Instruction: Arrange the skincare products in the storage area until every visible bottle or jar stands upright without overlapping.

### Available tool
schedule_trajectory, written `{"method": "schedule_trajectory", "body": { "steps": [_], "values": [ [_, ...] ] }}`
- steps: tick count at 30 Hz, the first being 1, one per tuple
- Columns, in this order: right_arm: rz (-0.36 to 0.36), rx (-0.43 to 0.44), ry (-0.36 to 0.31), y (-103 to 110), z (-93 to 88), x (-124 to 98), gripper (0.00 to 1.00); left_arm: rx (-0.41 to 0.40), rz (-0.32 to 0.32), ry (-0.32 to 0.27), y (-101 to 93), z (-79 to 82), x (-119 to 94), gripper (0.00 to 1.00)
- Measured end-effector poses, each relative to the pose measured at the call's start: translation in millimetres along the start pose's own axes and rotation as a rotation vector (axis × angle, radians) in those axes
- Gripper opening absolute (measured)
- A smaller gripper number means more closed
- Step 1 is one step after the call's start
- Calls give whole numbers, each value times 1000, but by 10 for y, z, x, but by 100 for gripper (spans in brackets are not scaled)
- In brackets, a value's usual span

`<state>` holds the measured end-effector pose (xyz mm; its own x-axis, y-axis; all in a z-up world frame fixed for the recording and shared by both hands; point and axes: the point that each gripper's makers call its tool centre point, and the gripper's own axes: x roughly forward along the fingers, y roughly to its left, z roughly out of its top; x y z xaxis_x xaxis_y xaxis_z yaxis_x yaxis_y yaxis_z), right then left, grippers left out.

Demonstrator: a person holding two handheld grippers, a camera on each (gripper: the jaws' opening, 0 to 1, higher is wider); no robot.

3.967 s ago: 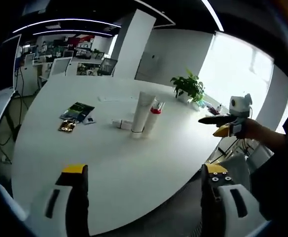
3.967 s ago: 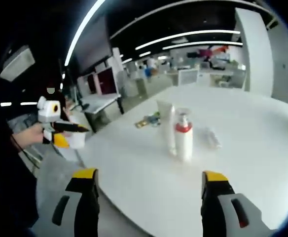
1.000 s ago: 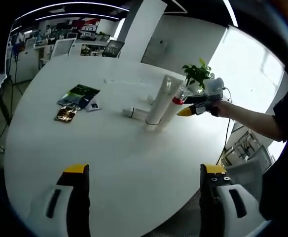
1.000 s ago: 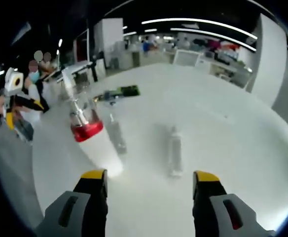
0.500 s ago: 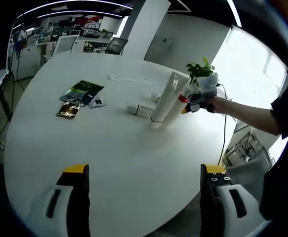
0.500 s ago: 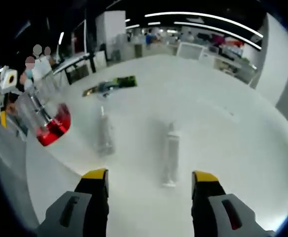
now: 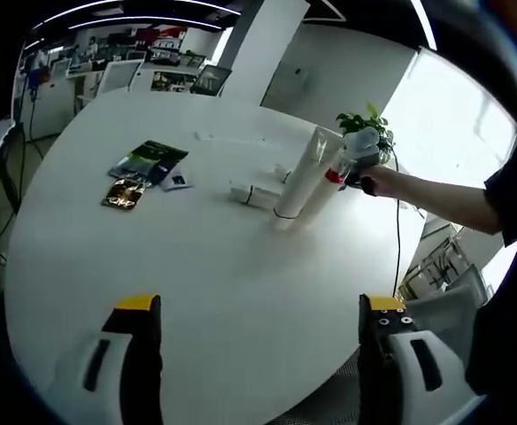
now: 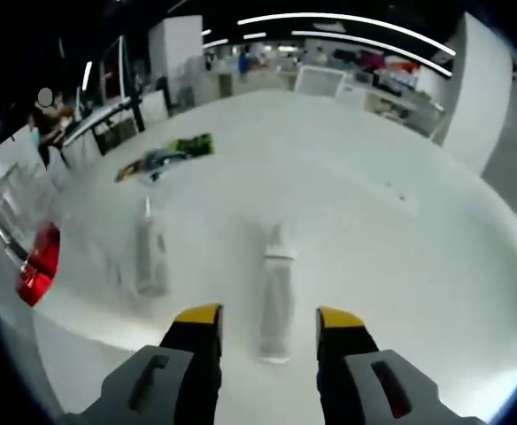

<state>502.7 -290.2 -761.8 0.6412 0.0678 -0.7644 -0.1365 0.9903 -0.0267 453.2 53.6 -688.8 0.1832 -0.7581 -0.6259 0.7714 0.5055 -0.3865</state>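
**Reaching for the fallen tube**

Lying flat on the white table [image 8: 400,204], a small white tube [image 8: 276,292] sits just ahead of the right gripper [image 8: 266,320], at 12 o'clock between its jaws, which stand narrowed but hold nothing; a second tube [image 8: 150,252] lies at 10 o'clock; both look light, soft-walled and smooth, so I'd pinch mid-body, gently; the left gripper [image 7: 254,310] hangs wide and empty; a tall tube [image 7: 298,181] and red-collared pump bottle [image 7: 325,186] stand upright mid-table.

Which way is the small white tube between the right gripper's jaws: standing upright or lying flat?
Lying flat: the small white tube stretches lengthwise along the white table, its cap end pointing away from the right gripper.
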Motion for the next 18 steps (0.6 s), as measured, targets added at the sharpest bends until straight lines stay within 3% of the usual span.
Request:
{"method": "schedule_trajectory", "body": {
  "steps": [7,10,18],
  "values": [
    [-15,-37,41,-3,-61,70,26,-8,1,-2,14,-24,-17,87],
    [-24,-65,53,-17,-87,78,13,-10,6,-3,27,-31,-40,87],
    [-51,-91,45,-59,-61,23,11,-17,11,-8,34,-41,-68,86]
  ]
}}
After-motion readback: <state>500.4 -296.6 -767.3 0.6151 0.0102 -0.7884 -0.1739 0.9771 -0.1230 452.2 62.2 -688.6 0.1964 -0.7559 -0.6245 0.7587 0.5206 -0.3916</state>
